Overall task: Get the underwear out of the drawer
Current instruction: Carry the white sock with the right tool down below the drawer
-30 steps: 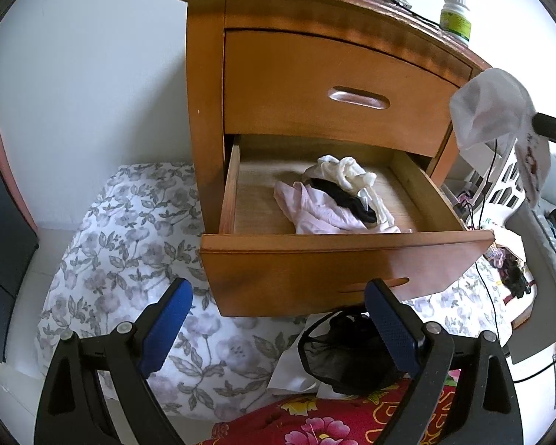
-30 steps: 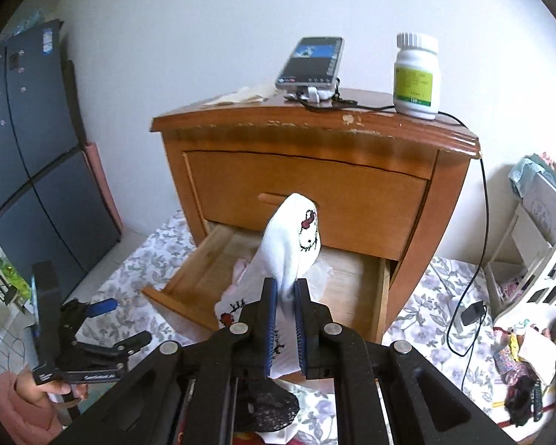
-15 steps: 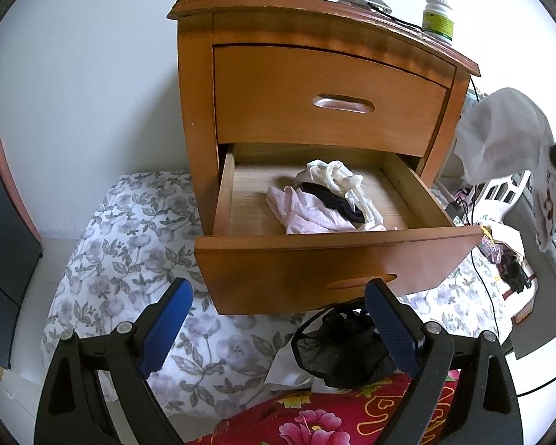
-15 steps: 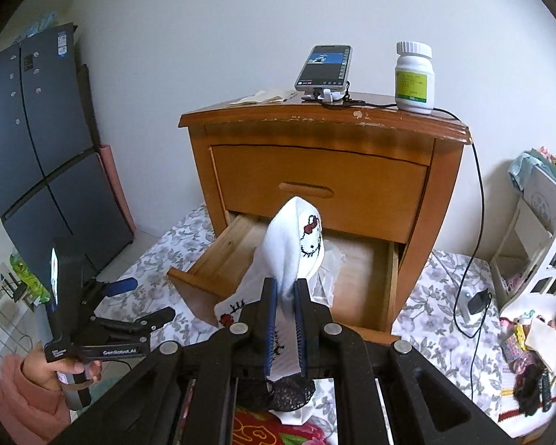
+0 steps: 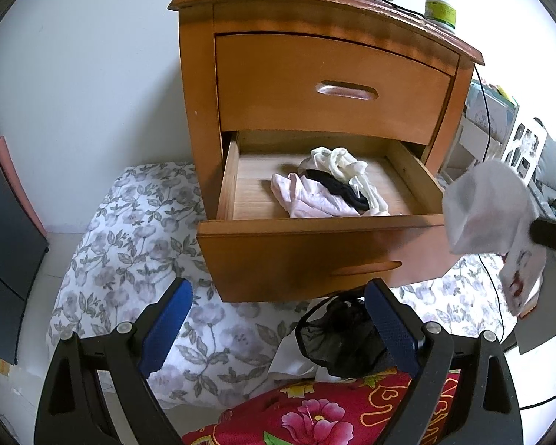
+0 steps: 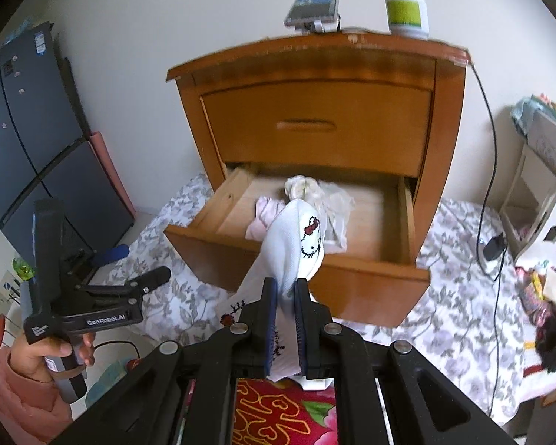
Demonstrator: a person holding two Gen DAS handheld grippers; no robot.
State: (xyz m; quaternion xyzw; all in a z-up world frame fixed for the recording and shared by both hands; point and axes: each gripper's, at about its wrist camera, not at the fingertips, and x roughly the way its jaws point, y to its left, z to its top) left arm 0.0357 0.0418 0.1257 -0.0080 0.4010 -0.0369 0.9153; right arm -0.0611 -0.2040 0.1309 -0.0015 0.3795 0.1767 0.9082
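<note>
Blue-padded fingers of the right gripper are pinched nearly together at the lower centre of the right wrist view, clamped on a white pair of underwear printed with a cartoon cat face and red bow; the cloth rises above the pads and hangs down below them. In the left wrist view that same garment appears at the right edge of the frame, lifted clear of the drawer and beside its front right corner. The left gripper sits at the bottom of its own view with its fingers spread wide and nothing between them; a hand in a pink sleeve holds it at the lower left of the right wrist view. The lower drawer of the wooden nightstand stands pulled out in the middle of the frame, and inside it lie a pink garment, a black one and a cream one, bunched together. Below the drawer front, on a floral sheet, rests a black mesh garment, just above a red flowered cloth. On the nightstand top, at the upper right, stand a phone and a white bottle.
</note>
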